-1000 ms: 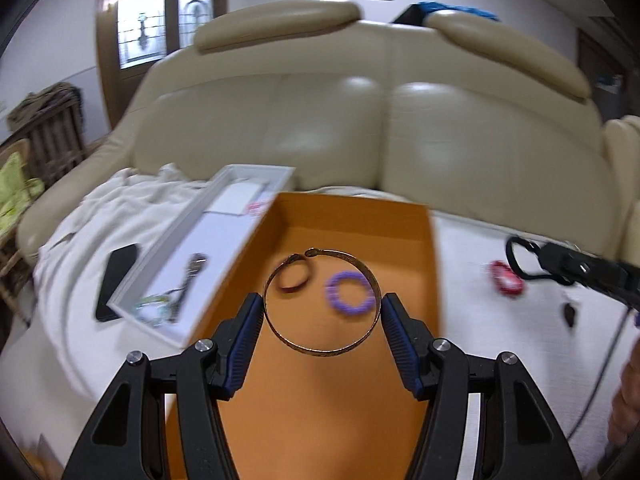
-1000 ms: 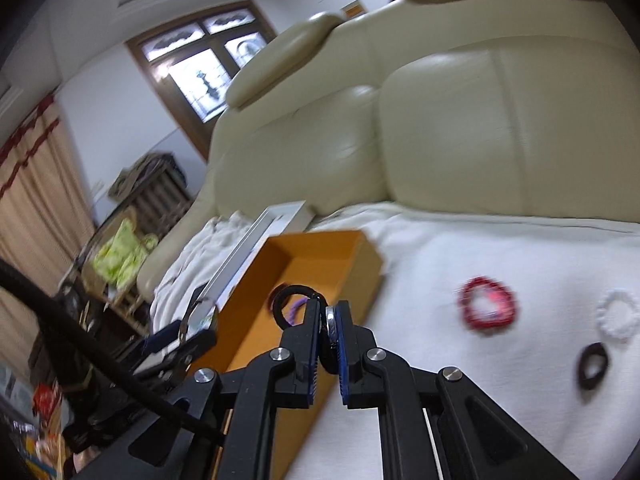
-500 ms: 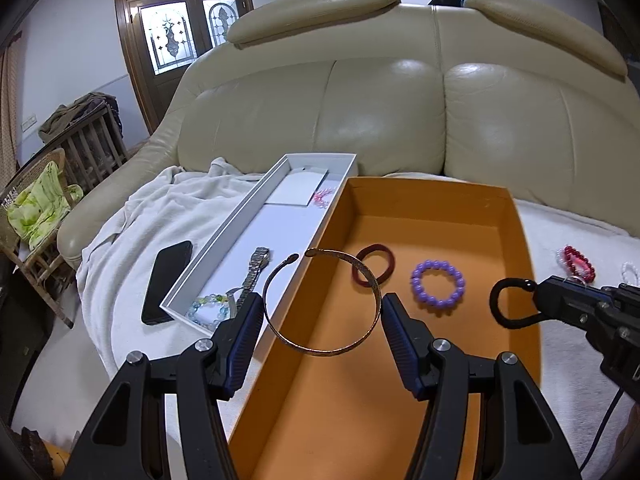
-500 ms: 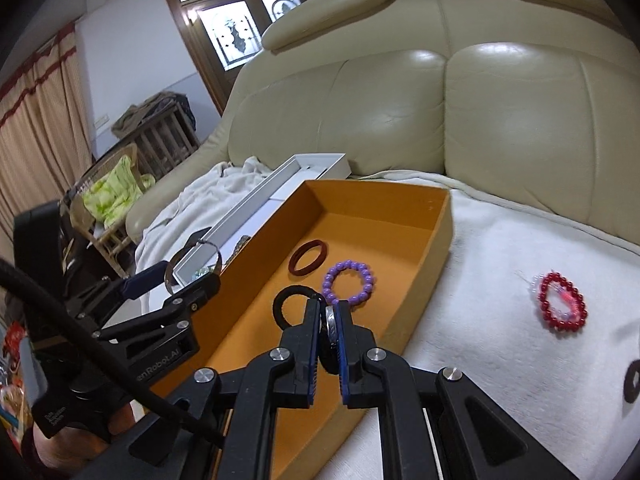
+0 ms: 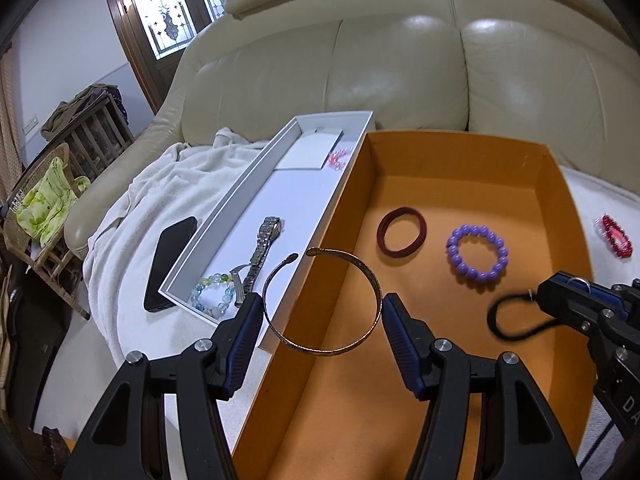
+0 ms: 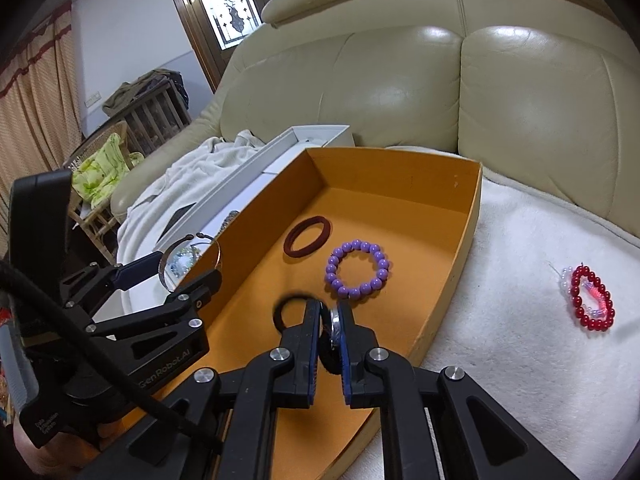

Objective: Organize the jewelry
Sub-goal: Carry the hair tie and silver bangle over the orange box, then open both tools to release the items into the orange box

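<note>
Hovering lower over the orange box (image 5: 460,344) than a second ago, the left hand-held gripper (image 5: 322,322) clasps a metal bangle (image 5: 322,300) while the right hand-held gripper (image 6: 330,320) pinches a black hair tie (image 6: 290,310), suggesting both are near release.

Two fisheye cameras, one on each hand-held gripper, look forward and steeply down along their fingers toward a cream sofa (image 5: 400,64). The left view hangs close above the near left part of the orange box (image 5: 560,200), beside the white tray (image 5: 224,216). The right view looks in from the box's right (closer to its floor). Both share the box, tray and sofa back; each sees the other gripper.
</note>
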Motion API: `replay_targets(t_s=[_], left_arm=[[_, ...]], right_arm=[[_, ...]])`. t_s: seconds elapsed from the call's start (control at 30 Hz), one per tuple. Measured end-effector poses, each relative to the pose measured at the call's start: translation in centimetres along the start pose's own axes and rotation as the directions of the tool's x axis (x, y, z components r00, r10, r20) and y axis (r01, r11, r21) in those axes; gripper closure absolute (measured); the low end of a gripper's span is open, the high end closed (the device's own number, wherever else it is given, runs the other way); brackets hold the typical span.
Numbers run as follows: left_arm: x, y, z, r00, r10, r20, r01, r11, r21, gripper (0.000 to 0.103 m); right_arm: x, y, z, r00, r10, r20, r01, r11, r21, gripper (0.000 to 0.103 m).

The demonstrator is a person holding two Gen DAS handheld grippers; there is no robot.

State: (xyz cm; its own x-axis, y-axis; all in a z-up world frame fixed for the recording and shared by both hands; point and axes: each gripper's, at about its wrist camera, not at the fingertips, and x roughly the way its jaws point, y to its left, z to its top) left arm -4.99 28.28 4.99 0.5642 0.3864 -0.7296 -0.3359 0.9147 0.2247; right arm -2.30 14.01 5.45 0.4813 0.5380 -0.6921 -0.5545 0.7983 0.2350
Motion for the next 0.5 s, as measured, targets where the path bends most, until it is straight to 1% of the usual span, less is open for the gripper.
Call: replay_targets(t_s=[0.07,0.13,0.2,0.3,0.4,0.5], left_arm=[[-0.1,-0.1,0.1,1.0,-0.004,0.001,0.004,1.0,-0.002,0.039],[-0.5,-0.3,0.3,1.0,0.002,0.012,-0.002,1.0,-0.008,0.04],[-1.1,-0.5,0.5,0.999,-0.004,0.035,0.004,1.0,-0.012,0.04],[-2.8,-1.3,0.9,0.995,-0.032,0.095,0.034,0.999,-0.018,0.04],[-5.3,-2.9,1.3,0.982,-0.092,0.164,0.096,0.995,-0.014,0.039],[-7.8,-5.5,1.7,0.959,-0.178,0.222,0.177,0.984,0.024,0.038]], right_arm=[[0.3,-0.2,-0.1,1.0,-0.005,-0.007,0.005,1.0,0.009,0.089],[0.1,-0.7,0.0,1.0,-0.002,-0.01,0.003,1.0,0.026,0.083],[-0.8,-1.5,0.0,1.0,0.007,0.008,-0.008,0.999,0.047,0.076],[-2.9,-2.6,0.1,0.998,0.0,0.059,-0.004,0.998,0.062,0.076],[-5.9,-4.3,0.0,0.994,-0.056,0.095,0.048,0.995,0.083,0.076],[-8.9,-6.9,-0.3,0.986,-0.13,0.105,0.117,0.986,0.121,0.076]])
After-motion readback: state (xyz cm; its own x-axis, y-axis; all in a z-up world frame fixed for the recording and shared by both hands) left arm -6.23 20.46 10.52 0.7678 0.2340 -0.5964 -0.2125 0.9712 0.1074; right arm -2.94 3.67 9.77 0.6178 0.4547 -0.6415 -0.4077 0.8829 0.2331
